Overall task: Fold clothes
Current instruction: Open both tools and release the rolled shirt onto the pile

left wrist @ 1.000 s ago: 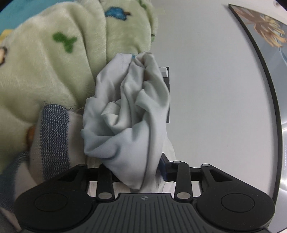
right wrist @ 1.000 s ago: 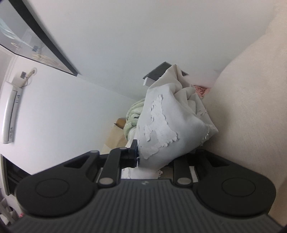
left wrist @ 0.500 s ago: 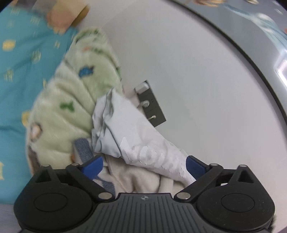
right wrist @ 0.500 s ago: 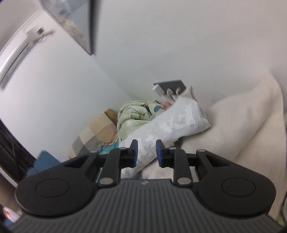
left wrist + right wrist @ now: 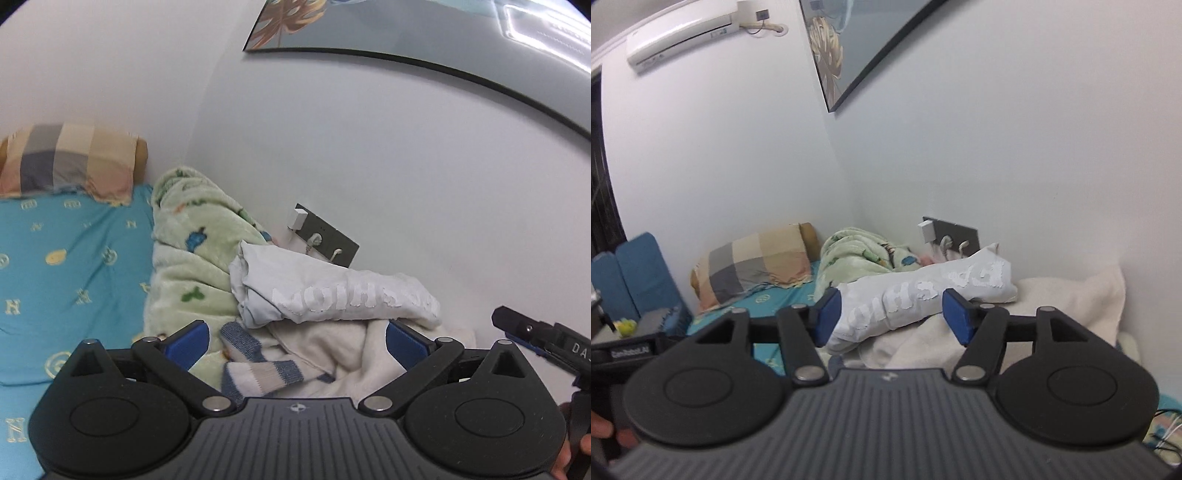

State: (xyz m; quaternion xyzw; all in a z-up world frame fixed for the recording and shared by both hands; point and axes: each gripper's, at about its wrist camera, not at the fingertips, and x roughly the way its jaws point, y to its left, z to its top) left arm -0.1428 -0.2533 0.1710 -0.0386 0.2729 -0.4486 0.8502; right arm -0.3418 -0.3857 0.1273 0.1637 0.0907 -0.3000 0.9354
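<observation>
Where both jaws earlier clamped the shirt, now apart, shirt dropped.

shirt: pale grey, cracked white lettering, ahead of the tongs
blanket: light green fleece, blue and green figures, left of the shirt
sock: white with blue-grey stripes, between the left tongs' pads
sheet: turquoise, yellow letters and lemons
pillow: checks of tan, grey, beige
towel: cream
pads: blue on black tongs
</observation>
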